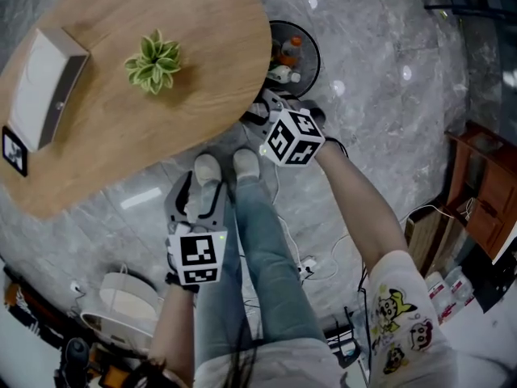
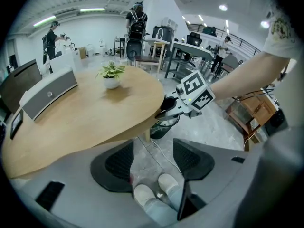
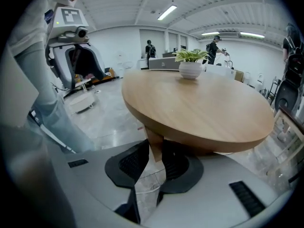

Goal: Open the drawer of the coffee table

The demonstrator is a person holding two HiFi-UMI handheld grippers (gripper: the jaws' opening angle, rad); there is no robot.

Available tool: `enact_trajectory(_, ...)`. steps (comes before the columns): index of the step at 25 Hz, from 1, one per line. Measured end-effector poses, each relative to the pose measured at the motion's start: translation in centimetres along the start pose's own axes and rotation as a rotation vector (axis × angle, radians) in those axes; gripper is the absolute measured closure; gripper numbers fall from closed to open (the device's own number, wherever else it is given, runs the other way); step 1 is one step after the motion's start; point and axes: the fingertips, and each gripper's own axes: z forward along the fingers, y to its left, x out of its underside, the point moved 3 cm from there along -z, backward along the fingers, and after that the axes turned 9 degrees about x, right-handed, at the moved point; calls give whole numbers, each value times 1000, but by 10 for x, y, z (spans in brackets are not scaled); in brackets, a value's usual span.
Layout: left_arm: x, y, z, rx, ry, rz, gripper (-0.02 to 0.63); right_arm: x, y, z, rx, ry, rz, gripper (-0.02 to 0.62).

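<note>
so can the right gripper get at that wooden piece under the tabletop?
Probably yes: the right gripper has the wooden piece between its jaws, just under the tabletop, nothing in the way.

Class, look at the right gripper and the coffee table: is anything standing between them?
Nothing visible does. The right gripper is at the rim of the coffee table, its jaws gripping a wooden piece under the tabletop. The drawer itself cannot be made out.

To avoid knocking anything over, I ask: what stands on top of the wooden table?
A potted plant, a grey-and-white box and a small black tag at the edge. The tabletop covers the drawer below, so that cannot be seen.
</note>
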Motion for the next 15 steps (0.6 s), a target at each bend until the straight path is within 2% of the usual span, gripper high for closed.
enact_trajectory(6, 5, 5, 1, -11, 1, -13, 368, 4, 13, -7, -78, -4, -135, 528)
enact_trajectory(9, 7, 7, 2, -17, 7, -6, 368, 7, 22, -11, -96, 0, -169, 529)
enact_trajectory(12, 10, 8, 4, -22, 34, 33, 368, 9, 28, -15, -115, 1, -200, 531)
enact_trajectory(15, 15, 11, 7, -29, 76, 103, 368, 11, 37, -21, -169, 7, -262, 534)
